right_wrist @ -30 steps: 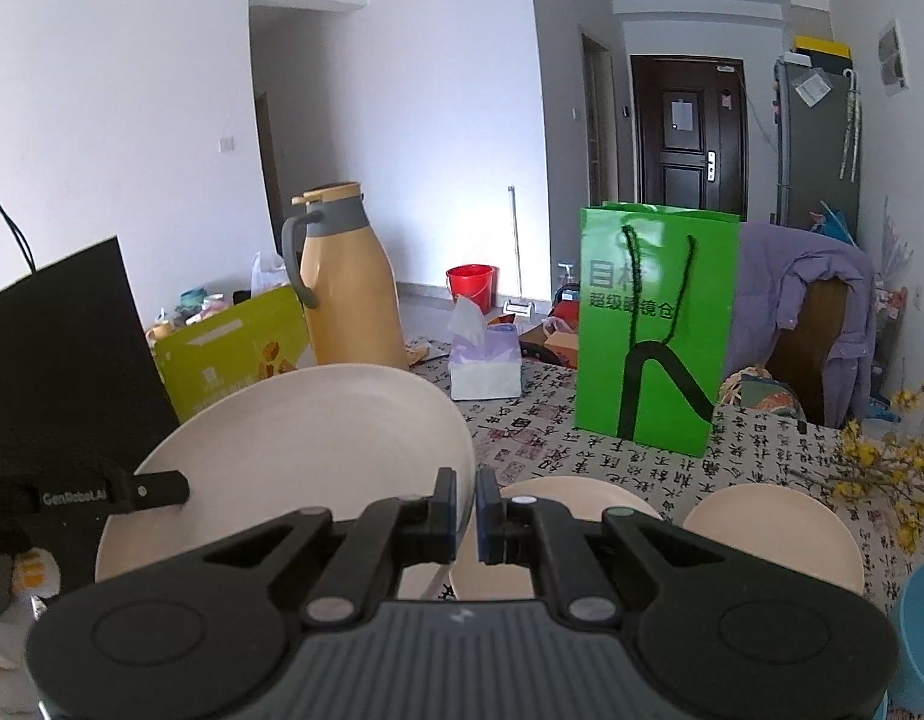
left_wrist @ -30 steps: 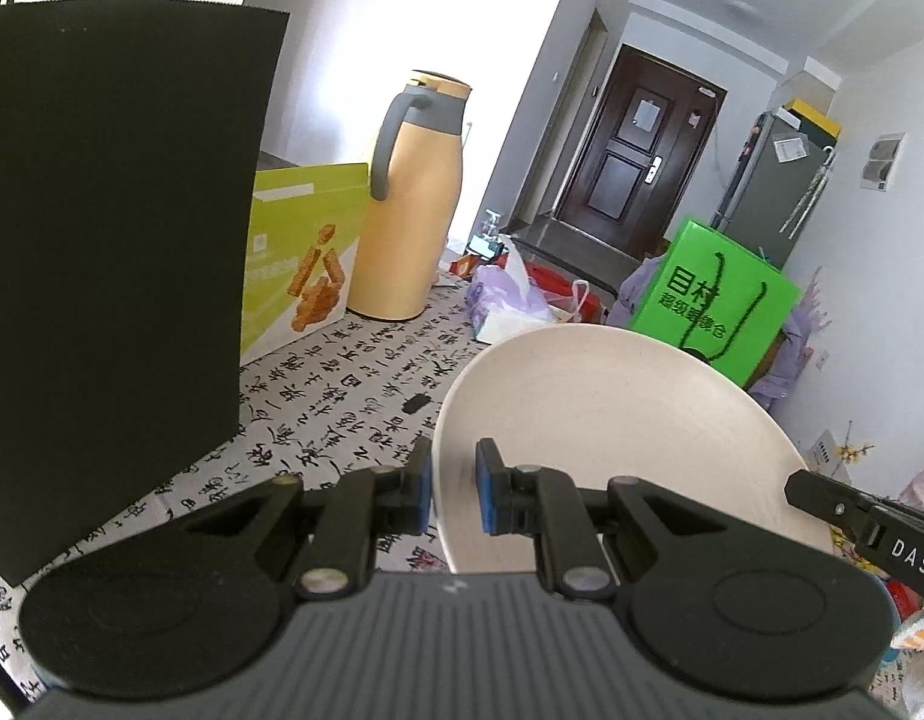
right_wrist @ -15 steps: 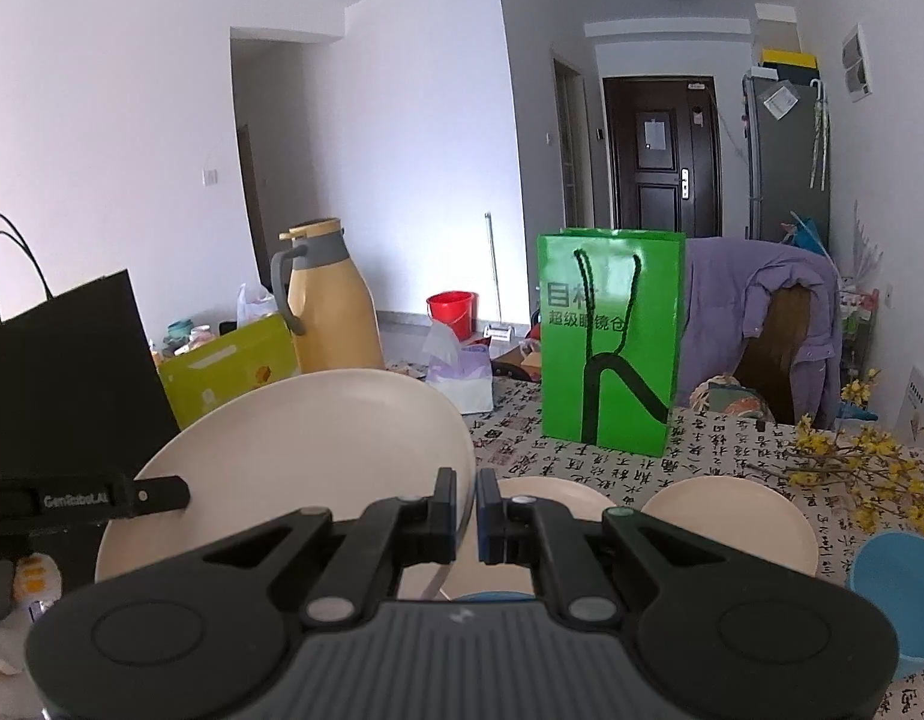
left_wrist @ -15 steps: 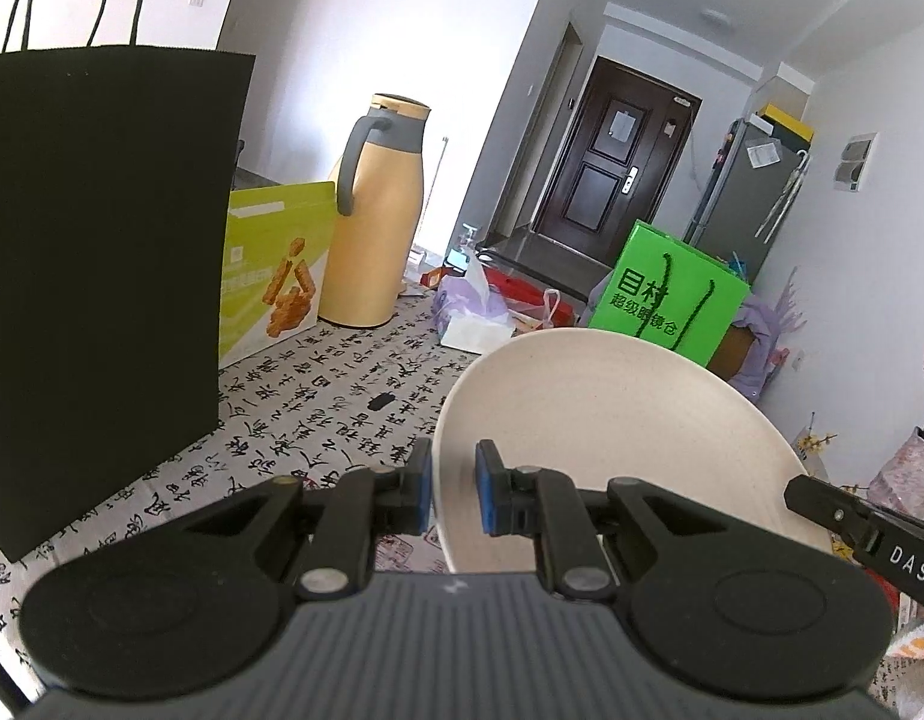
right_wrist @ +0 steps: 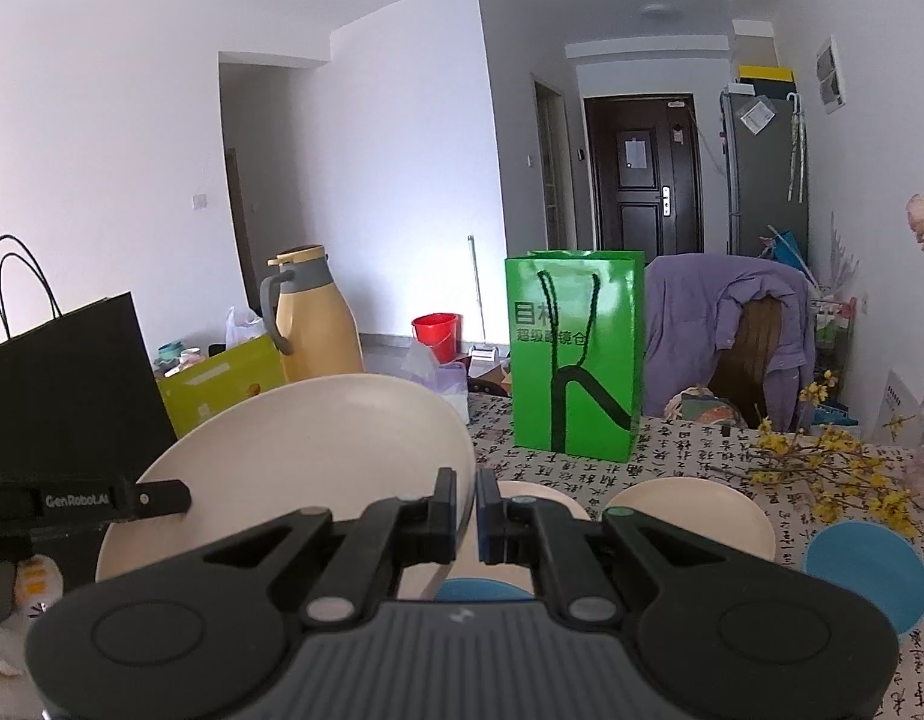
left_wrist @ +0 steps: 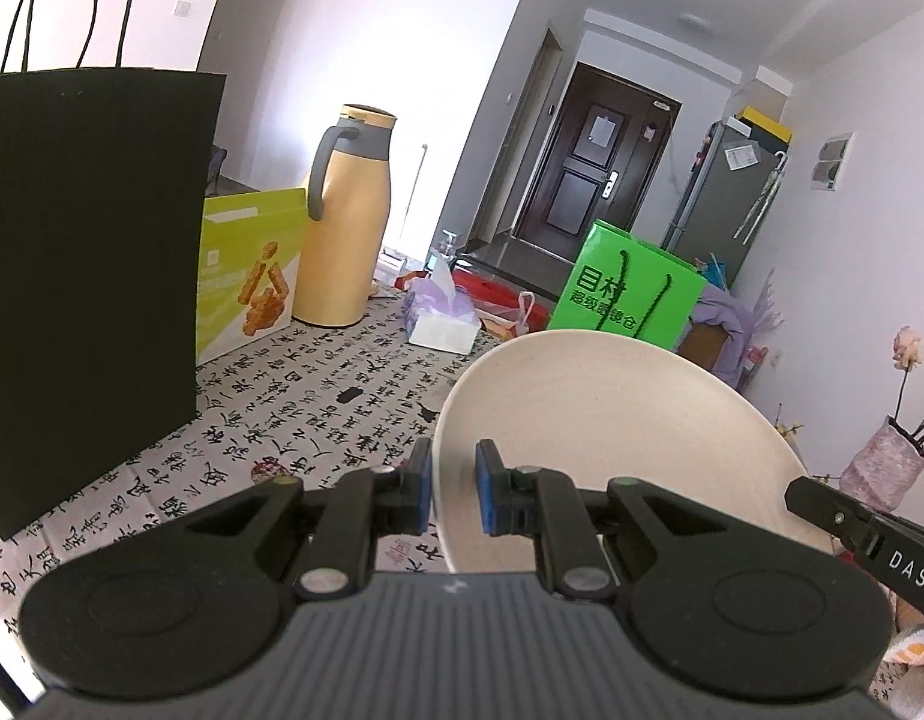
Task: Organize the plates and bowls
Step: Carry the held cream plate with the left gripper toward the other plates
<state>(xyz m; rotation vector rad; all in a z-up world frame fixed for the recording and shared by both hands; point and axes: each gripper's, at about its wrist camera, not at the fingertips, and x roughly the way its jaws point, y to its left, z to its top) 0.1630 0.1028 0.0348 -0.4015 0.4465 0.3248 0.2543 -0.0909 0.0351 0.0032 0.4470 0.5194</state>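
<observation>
Left wrist view: cream plate (left_wrist: 612, 438) held off the desk (left_wrist: 318, 414), its near-left rim between the blue pads of the left hand-held gripper (left_wrist: 453, 489), jaws nearly closed on that rim.
Far edge of plate: pinched by the tip of the right hand-held gripper (left_wrist: 822, 507), entering from the right.
Risk here: thin rim grip at two points only; uneven pull from either hand likely to twist the plate loose or tip it.
Surroundings: calligraphy-print cloth on the desk, black paper bag (left_wrist: 84, 276) at left, yellow box (left_wrist: 246, 276), tan thermos jug (left_wrist: 348, 222), tissue box (left_wrist: 441, 324), green bag (left_wrist: 627, 294) behind the plate; dark door (left_wrist: 600, 162) far back.

Right wrist view: same plate (right_wrist: 306, 456) on the left, right rim clamped by the right hand-held gripper (right_wrist: 465, 507), jaws all but shut.
Opposite rim: held by the left hand-held gripper (right_wrist: 162, 495).
Below and beyond: two more cream plates (right_wrist: 696, 510) and blue bowls (right_wrist: 864, 570) on the desk.
Risk here: lowering without a clear sight of the crockery underneath could knock plate against bowl.
Room: purple garment over a chair (right_wrist: 744, 330), yellow flowers (right_wrist: 822, 462), red bucket (right_wrist: 438, 330) on the floor.
</observation>
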